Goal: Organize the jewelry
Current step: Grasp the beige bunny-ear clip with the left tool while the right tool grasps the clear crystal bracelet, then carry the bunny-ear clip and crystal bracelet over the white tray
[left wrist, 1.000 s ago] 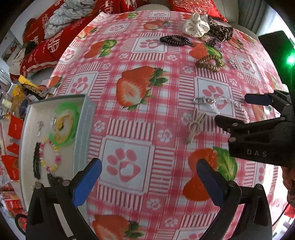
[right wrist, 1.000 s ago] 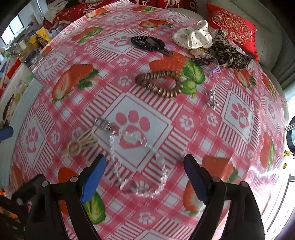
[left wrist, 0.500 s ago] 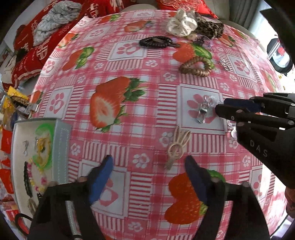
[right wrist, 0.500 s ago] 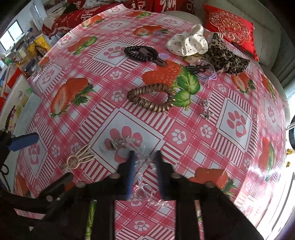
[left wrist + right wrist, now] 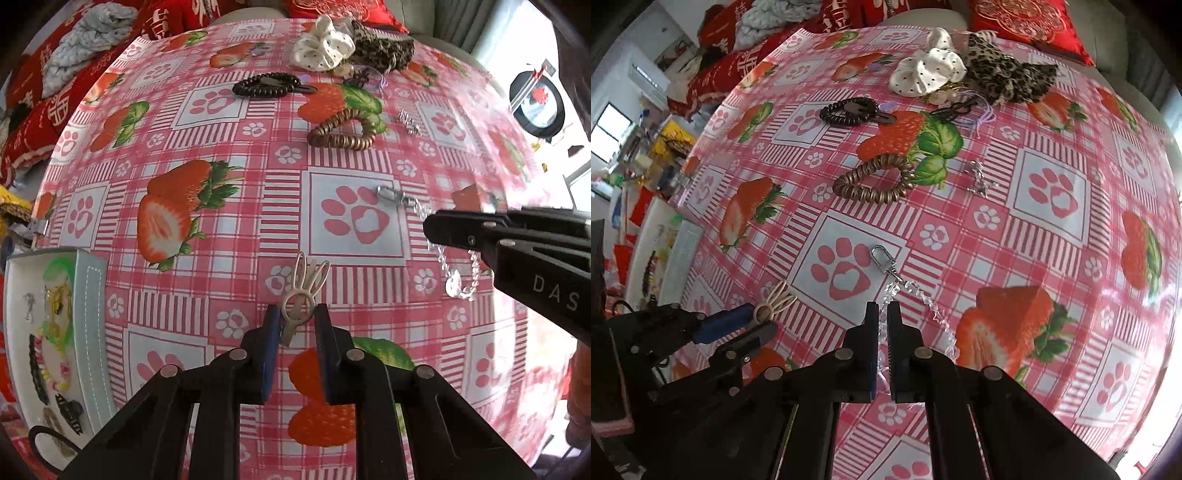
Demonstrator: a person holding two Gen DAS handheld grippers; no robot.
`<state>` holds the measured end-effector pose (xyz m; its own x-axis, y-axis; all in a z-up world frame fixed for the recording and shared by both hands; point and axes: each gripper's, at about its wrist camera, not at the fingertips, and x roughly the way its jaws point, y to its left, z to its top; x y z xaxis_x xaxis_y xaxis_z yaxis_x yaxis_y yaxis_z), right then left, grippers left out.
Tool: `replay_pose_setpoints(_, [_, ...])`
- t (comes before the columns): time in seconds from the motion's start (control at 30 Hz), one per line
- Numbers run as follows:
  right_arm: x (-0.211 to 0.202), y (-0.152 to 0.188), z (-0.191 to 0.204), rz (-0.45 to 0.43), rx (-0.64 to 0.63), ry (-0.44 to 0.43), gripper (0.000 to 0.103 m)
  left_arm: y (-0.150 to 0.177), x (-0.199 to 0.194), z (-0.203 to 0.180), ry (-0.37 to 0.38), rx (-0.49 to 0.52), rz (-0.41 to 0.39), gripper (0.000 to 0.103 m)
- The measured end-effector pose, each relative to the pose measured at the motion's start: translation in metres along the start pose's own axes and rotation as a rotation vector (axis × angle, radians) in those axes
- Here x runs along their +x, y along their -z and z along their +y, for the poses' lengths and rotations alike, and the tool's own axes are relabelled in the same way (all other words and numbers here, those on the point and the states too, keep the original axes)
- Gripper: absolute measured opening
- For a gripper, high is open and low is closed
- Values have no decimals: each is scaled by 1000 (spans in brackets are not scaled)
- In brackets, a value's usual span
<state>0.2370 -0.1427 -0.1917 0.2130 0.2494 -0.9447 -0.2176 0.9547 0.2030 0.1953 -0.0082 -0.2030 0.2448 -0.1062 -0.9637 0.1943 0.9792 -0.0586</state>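
Observation:
My left gripper [image 5: 295, 314] is closed around a cream rabbit-shaped hair clip [image 5: 304, 291] lying on the strawberry tablecloth [image 5: 221, 206]. The clip also shows in the right wrist view [image 5: 772, 302]. My right gripper [image 5: 882, 310] is shut on a clear crystal bead chain [image 5: 923, 295] with a silver clasp [image 5: 881, 256]. In the left wrist view the chain [image 5: 454, 273] hangs from the right gripper [image 5: 428, 225]. A white jewelry tray [image 5: 88, 295] at the left holds several pieces, among them a green bangle [image 5: 55, 269].
On the far cloth lie a brown coil hair tie [image 5: 343, 133], a black coil hair tie [image 5: 266, 86], a small silver piece [image 5: 408, 122], a white dotted scrunchie [image 5: 323, 46] and a leopard scrunchie [image 5: 384, 51]. Red cushions lie beyond the table.
My left gripper moved right onto the rabbit clip and closed on it. My right gripper closed on the crystal chain and lifted it, so the chain now trails from the jaws.

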Motion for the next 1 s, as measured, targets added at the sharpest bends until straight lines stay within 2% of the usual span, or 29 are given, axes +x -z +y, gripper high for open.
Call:
replay_pose_setpoints(0.27, [-14,10,-12,-3,101,-72,5,12,-26,11,7,-42,-23,25])
replay_pose_setpoints(1.0, [-53,42,5,22,170,-116,5,36,-89,18,-12,-42,-30,25])
